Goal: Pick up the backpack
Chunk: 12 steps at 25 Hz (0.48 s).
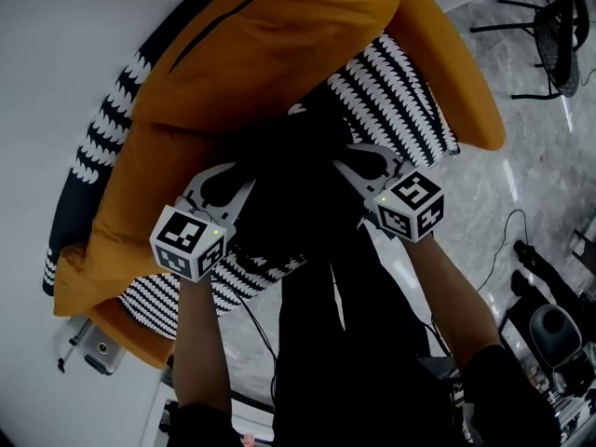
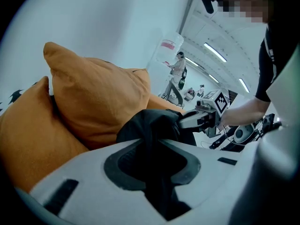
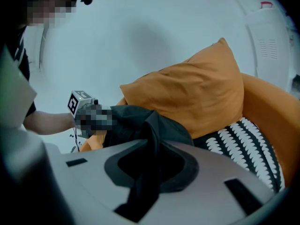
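Orange armchair (image 1: 468,87), two cushions (image 1: 270,45), one black backpack (image 1: 291,170), left gripper (image 1: 228,177) and right gripper (image 1: 368,161) fingers pinching its fabric

The backpack (image 1: 289,189) is soft black cloth, matt and creased. My fingers (image 2: 84,182) on it are smooth pale-grey plastic with dull black padding. The orange cushion (image 1: 270,45) behind it is coarse-woven, matt fabric; the black-and-white cover (image 1: 405,101) under that cushion is cloth too. Past the cushion, the floor (image 1: 535,152) gleams like polished stone.
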Available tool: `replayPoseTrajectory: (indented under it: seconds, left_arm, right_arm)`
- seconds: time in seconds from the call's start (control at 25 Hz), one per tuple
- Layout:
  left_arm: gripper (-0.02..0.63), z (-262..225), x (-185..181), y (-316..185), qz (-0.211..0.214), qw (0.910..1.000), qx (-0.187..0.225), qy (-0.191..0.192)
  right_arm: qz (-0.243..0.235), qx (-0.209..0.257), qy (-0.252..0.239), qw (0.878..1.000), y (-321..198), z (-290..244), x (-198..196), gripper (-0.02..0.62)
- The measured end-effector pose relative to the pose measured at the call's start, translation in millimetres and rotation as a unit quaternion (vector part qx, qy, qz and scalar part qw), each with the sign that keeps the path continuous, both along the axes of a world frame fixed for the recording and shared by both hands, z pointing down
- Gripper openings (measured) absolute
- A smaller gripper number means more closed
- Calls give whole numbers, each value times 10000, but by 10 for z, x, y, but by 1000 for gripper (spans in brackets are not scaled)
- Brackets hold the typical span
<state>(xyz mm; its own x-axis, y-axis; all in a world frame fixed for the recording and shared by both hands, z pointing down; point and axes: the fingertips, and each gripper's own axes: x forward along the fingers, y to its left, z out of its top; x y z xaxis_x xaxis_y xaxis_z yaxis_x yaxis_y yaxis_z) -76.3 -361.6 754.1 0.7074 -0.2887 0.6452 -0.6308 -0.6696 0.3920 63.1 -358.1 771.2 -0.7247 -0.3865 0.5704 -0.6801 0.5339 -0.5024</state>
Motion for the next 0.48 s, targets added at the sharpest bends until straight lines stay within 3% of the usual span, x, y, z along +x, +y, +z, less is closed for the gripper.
replayPoseTrajectory:
  seconds: [0.2,0.48]
  left_arm:
    - [77,-95,38,65,-103,9995,-182,241]
    - [66,-169,70,169,-84,9993,-98,351]
  right_arm:
    - [8,-7,-101,9999,44,-70,4,52]
    - [-31,61,-142,9999,147,-152,3,35]
